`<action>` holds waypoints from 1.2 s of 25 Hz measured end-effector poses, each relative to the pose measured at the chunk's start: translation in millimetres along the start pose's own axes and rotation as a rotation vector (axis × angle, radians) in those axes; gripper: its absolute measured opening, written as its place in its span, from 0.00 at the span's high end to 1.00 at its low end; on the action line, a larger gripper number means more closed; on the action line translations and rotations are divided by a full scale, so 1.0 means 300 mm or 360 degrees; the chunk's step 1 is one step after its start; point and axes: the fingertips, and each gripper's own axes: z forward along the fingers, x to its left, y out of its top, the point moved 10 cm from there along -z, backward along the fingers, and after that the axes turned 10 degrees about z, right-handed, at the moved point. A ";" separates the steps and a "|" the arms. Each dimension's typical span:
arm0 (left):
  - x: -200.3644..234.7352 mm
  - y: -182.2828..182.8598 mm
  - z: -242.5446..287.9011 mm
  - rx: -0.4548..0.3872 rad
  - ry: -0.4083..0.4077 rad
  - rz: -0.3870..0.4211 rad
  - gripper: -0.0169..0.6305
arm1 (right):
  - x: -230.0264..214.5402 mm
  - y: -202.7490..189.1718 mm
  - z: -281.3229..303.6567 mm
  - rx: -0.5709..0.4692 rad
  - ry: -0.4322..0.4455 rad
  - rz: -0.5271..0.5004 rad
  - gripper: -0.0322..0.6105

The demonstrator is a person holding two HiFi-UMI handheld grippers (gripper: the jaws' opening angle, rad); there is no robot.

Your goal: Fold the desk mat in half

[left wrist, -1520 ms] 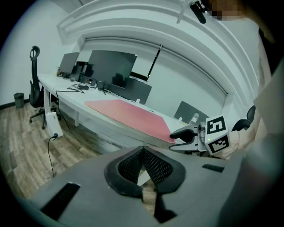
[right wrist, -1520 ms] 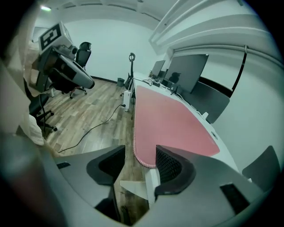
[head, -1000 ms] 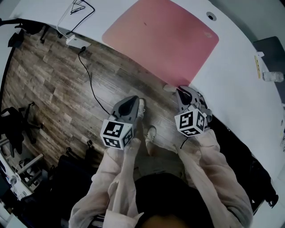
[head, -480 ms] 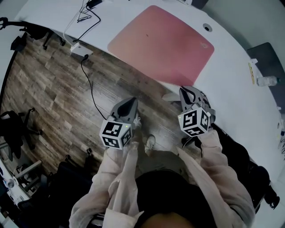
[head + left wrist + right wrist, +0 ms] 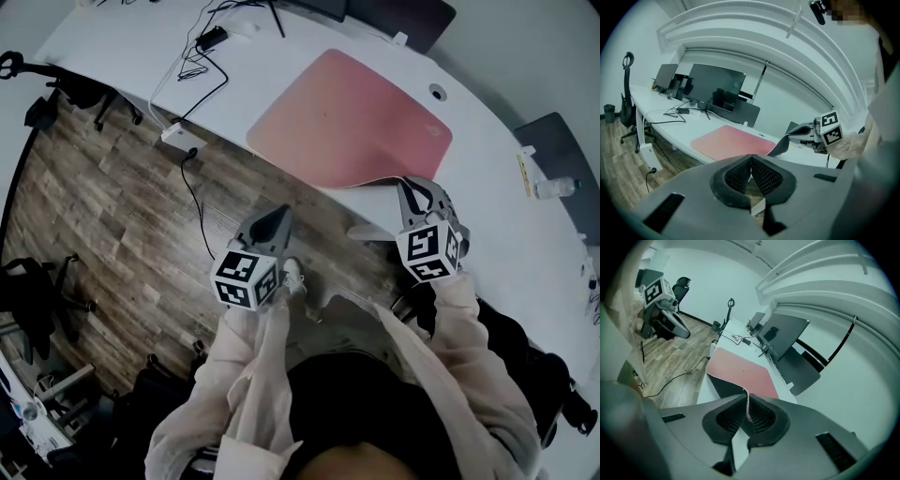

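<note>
Your right tool (image 5: 409, 187) pinches the near corner of the pink desk mat (image 5: 349, 117), lifted off the white bench (image 5: 497, 225) (from above, the tool hides that corner). Your left tool (image 5: 275, 217), pressed together and empty, hangs over the wooden floor (image 5: 112, 216).

My left tool (image 5: 279, 215) has a grey moulded plastic shell that tapers to a point, and my right tool (image 5: 406, 186) is the same grey make. Each carries a white cube printed with black square markers: the left cube (image 5: 246, 278) and the right cube (image 5: 431, 251). Through the left gripper view I see black mesh-textured pads (image 5: 738, 175) set in a dark rounded hollow, with slot-shaped recesses in the grey body on either side. The right tool's pads (image 5: 730, 418) match. I wear loose, pale pinkish-beige sleeves (image 5: 251, 370), crinkled along the arms.
</note>
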 end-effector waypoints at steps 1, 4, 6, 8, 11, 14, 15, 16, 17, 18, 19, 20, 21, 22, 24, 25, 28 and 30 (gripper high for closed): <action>0.018 0.012 0.008 -0.0007 -0.0011 0.0013 0.93 | -0.015 0.019 0.009 -0.0012 -0.0015 0.0001 0.90; 0.064 0.055 0.039 -0.0010 -0.0037 0.0065 0.93 | -0.063 0.074 0.041 -0.0052 -0.0050 0.0013 0.90; 0.082 0.086 0.059 -0.0006 -0.0053 0.0092 0.93 | -0.095 0.111 0.063 -0.0074 -0.0061 0.0012 0.90; 0.099 0.114 0.084 -0.0010 -0.0072 0.0114 0.93 | -0.129 0.146 0.096 -0.0097 -0.0071 -0.0007 0.90; 0.133 0.152 0.130 -0.0009 -0.0099 0.0143 0.93 | -0.188 0.206 0.166 -0.0138 -0.0086 -0.0045 0.90; 0.169 0.193 0.186 0.0001 -0.0108 0.0173 0.93 | -0.255 0.270 0.251 -0.0177 -0.0091 -0.0071 0.90; 0.184 0.206 0.207 0.0007 -0.0106 0.0182 0.93 | -0.275 0.290 0.283 -0.0187 -0.0084 -0.0076 0.90; 0.200 0.219 0.230 0.0012 -0.0102 0.0189 0.93 | -0.294 0.309 0.317 -0.0196 -0.0074 -0.0080 0.90; 0.218 0.233 0.254 0.0016 -0.0098 0.0192 0.93 | -0.313 0.326 0.352 -0.0202 -0.0061 -0.0085 0.90; 0.237 0.248 0.278 0.0019 -0.0094 0.0191 0.93 | -0.332 0.343 0.388 -0.0206 -0.0049 -0.0090 0.90; 0.256 0.262 0.303 0.0021 -0.0091 0.0188 0.93 | -0.350 0.358 0.426 -0.0208 -0.0037 -0.0096 0.90; 0.275 0.275 0.327 0.0024 -0.0089 0.0184 0.93 | -0.367 0.373 0.464 -0.0209 -0.0027 -0.0099 0.90; 0.296 0.287 0.350 0.0028 -0.0085 0.0181 0.93 | -0.384 0.387 0.504 -0.0209 -0.0018 -0.0100 0.90; 0.317 0.299 0.373 0.0032 -0.0080 0.0179 0.93 | -0.399 0.401 0.544 -0.0211 -0.0011 -0.0099 0.90; 0.357 0.318 0.417 0.0042 -0.0065 0.0173 0.93 | -0.428 0.430 0.624 -0.0217 0.0004 -0.0101 0.90; 0.376 0.327 0.438 0.0047 -0.0057 0.0166 0.93 | -0.441 0.442 0.665 -0.0219 0.0014 -0.0105 0.90; 0.433 0.346 0.500 0.0073 -0.0028 0.0142 0.93 | -0.478 0.478 0.796 -0.0227 0.0056 -0.0121 0.90; 0.474 0.354 0.543 0.0095 -0.0006 0.0125 0.93 | -0.494 0.497 0.893 -0.0227 0.0087 -0.0132 0.90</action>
